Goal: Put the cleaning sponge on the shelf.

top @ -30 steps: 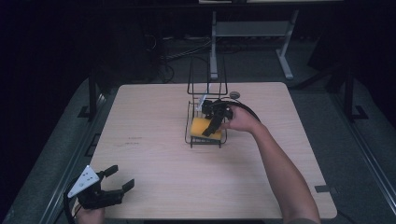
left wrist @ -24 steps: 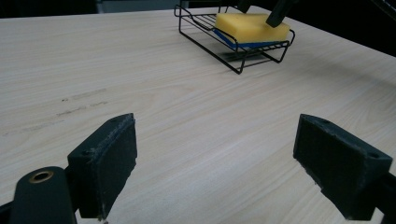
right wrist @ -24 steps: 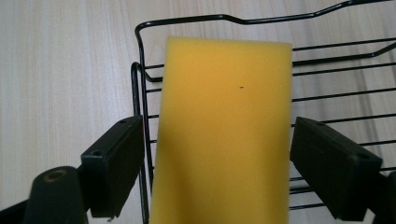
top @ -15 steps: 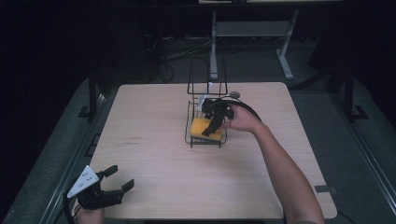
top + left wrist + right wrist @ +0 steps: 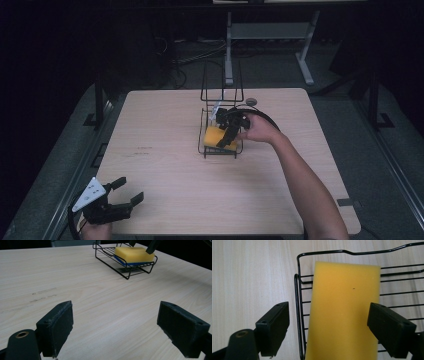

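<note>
Sponge (image 5: 218, 138), yellow with a blue underside, lies flat in the wire rack (image 5: 206, 150) near the middle of the worktop (image 5: 165, 165). Right gripper (image 5: 231, 135) hangs just above the sponge, jaws spread wide; in the right gripper view one jaw sits over bare worktop outside the rack's rim, the other over the rack's wires, with the sponge (image 5: 343, 312) between them and not touched. Right hand (image 5: 260, 129) holds the gripper from the rack's right side. Left gripper (image 5: 122, 199) sits at the near left corner of the worktop, well apart from the rack, jaws open with nothing between them. Left gripper view: rack (image 5: 125, 271) and sponge (image 5: 133, 253) far ahead.
</note>
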Available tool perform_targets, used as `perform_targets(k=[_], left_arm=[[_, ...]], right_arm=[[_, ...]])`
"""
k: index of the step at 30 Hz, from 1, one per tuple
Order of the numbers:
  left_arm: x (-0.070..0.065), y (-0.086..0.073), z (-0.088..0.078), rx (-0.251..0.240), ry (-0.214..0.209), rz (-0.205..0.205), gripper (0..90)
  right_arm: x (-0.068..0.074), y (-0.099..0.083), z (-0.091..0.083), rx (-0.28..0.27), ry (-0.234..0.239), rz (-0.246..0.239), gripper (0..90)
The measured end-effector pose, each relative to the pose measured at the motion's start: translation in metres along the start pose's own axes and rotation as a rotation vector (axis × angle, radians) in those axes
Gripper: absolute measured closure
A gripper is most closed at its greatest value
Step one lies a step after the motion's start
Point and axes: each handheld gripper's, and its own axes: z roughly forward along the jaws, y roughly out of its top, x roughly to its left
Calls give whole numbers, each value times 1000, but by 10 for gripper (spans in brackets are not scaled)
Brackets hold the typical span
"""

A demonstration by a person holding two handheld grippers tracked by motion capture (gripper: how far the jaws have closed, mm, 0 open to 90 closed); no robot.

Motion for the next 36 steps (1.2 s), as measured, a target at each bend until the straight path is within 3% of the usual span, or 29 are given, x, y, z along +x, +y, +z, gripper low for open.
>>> perform_targets(k=[14, 20, 32, 36], left_arm=[[0, 0, 1, 2, -1, 3, 128], [-1, 0, 1, 1, -2, 1, 128], [-2, 1, 1, 4, -2, 4, 128], [-2, 1, 2, 4, -5, 6, 129]], right_arm=[[5, -6, -2, 32, -4, -6, 177], [9, -11, -7, -4, -4, 6, 178], [21, -15, -10, 10, -24, -9, 177], [24, -19, -9, -14, -19, -8, 177]])
